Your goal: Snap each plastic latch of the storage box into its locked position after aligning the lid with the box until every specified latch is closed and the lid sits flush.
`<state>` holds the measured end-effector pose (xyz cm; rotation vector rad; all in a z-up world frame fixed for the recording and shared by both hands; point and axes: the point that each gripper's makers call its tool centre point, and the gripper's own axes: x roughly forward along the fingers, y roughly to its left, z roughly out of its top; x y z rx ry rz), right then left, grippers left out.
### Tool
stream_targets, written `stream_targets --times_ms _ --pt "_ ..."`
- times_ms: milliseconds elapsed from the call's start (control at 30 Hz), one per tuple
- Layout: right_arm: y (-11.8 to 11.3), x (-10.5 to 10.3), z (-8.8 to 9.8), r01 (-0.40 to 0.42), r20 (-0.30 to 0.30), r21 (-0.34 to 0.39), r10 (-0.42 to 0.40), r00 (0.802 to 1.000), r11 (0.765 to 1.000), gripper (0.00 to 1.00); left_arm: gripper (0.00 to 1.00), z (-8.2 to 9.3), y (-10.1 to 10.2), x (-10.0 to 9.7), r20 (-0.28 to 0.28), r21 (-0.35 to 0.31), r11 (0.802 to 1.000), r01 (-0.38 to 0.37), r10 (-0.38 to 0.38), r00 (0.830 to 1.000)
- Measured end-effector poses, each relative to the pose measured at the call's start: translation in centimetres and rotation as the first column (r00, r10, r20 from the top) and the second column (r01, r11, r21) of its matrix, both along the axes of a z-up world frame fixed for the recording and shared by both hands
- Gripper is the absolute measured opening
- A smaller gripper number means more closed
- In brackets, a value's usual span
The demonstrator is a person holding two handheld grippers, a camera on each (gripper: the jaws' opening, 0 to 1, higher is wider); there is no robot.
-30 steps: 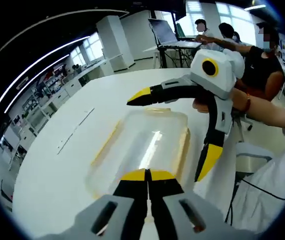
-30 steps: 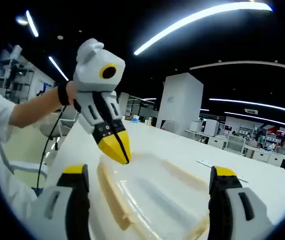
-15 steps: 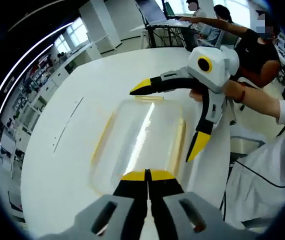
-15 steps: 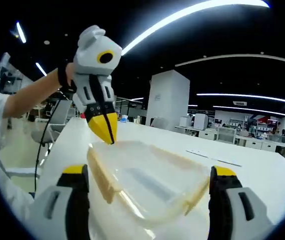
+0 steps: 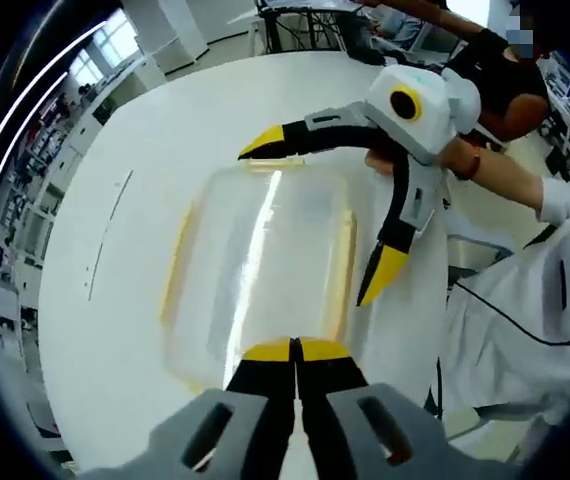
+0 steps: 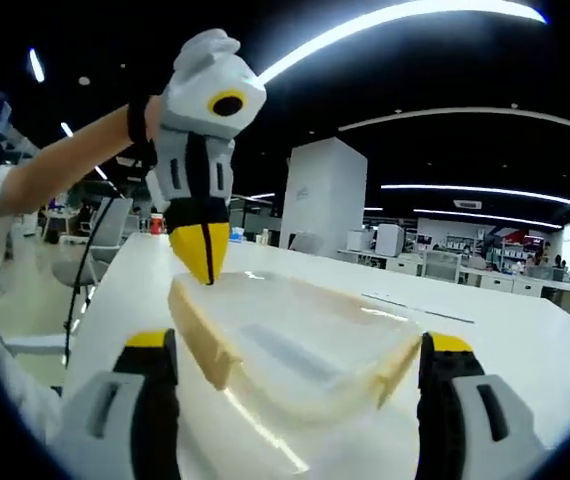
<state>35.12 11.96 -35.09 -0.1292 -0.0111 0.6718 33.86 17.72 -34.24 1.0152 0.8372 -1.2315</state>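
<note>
Resting on a white table (image 5: 95, 200), a clear storage box (image 5: 255, 270) with yellow latches (image 6: 203, 340) sits between two handheld grippers. Jaws pressed together, the left gripper (image 5: 295, 350) hovers with its tip at the box's near edge, while the right gripper (image 5: 310, 215) spreads its jaws wide, straddling the box's far corner.

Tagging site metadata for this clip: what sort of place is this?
Probably an open-plan office or lab: long white table holding the storage box, linear ceiling lights, more desks with equipment behind, people at a far table with a laptop.
</note>
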Motion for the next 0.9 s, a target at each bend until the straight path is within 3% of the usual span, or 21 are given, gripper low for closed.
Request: stream_targets --times_ms 67,233,433,667,900 --pt "-0.2 0.5 0.5 0.012 -0.001 0.036 -0.012 1.000 0.999 1.00 0.00 0.0 0.0 0.2 -0.012 0.011 1.000 -0.011 0.011 1.000" --pt "-0.1 0.8 0.2 0.028 0.002 0.046 -0.029 1.000 0.999 1.00 0.00 -0.1 0.1 0.1 -0.036 0.050 0.999 0.012 -0.010 0.999" --pt "-0.3 1.5 0.6 0.036 0.038 0.078 -0.039 0.999 0.996 1.00 0.00 -0.3 0.0 0.0 -0.056 0.140 0.990 0.033 -0.025 0.998" --pt "-0.1 2.1 1.0 0.002 0.070 0.078 -0.007 0.998 0.997 1.00 0.00 -0.2 0.4 0.1 -0.090 0.135 0.990 0.036 -0.024 0.996" --pt "0.3 1.8 0.9 -0.008 0.065 0.076 0.003 0.998 0.997 1.00 0.00 -0.2 0.5 0.0 -0.092 0.128 0.989 0.067 -0.056 0.994"
